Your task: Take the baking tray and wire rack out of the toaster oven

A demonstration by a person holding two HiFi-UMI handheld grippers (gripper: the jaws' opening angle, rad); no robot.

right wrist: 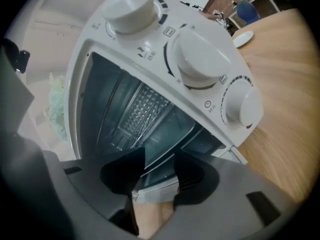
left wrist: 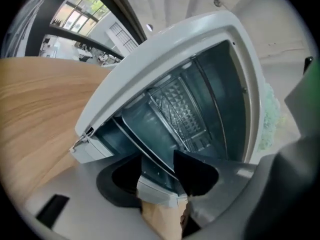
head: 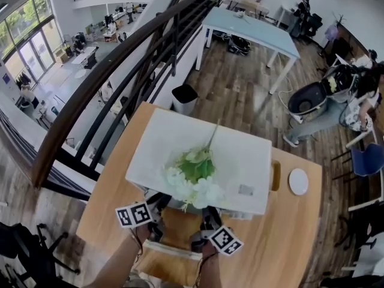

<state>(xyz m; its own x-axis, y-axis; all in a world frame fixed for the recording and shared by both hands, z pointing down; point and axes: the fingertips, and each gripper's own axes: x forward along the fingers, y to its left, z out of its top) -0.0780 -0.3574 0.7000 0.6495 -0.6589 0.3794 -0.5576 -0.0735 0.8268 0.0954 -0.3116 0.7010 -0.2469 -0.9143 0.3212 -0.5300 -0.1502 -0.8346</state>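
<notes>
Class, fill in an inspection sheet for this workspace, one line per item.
Surface: wooden table, bearing the oven.
Job's things: toaster oven, door open; wire rack and what looks like the baking tray inside.
Clutter: artificial flowers on the oven; white dish.
Grippers: left gripper and right gripper open, straddling the door edge.
Cables: nothing seen.
Surroundings: dark railing, blue table, a person.

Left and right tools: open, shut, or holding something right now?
Left tool: open, jaws apart either side of the oven door edge, not gripping it.
Right tool: open, same position, nothing held.
</notes>
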